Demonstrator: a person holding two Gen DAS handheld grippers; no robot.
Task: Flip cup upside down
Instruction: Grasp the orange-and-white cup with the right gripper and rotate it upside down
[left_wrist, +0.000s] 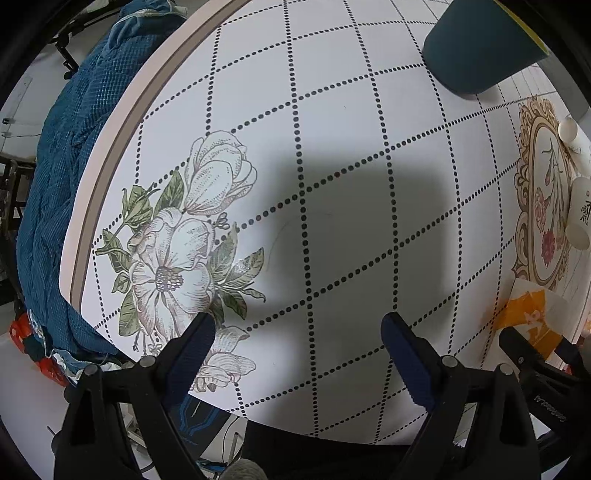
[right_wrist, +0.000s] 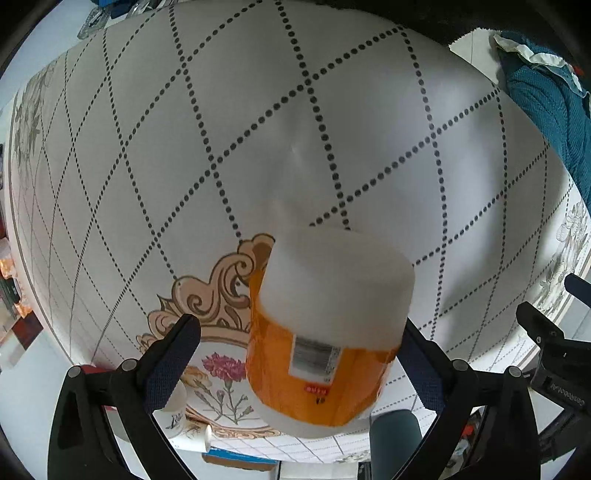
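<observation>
While the table (right_wrist: 332, 129) with its dotted grid fills the view, the orange-and-white cup (right_wrist: 325, 332) sits between the right gripper (right_wrist: 299, 338) fingers, its white end pointing away, against the right-hand finger and apart from the left-hand one. Whether it is clamped, I cannot tell. The left gripper (left_wrist: 299, 328) hangs wide, holding nothing.

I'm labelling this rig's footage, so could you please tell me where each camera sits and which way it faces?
Left wrist: on the left gripper, looking down across the patterned tablecloth; its open fingers show.
Right wrist: on the right gripper, facing the orange-and-white cup between its fingers.
Shared: tablecloth, dark teal cup, blue blanket.
</observation>
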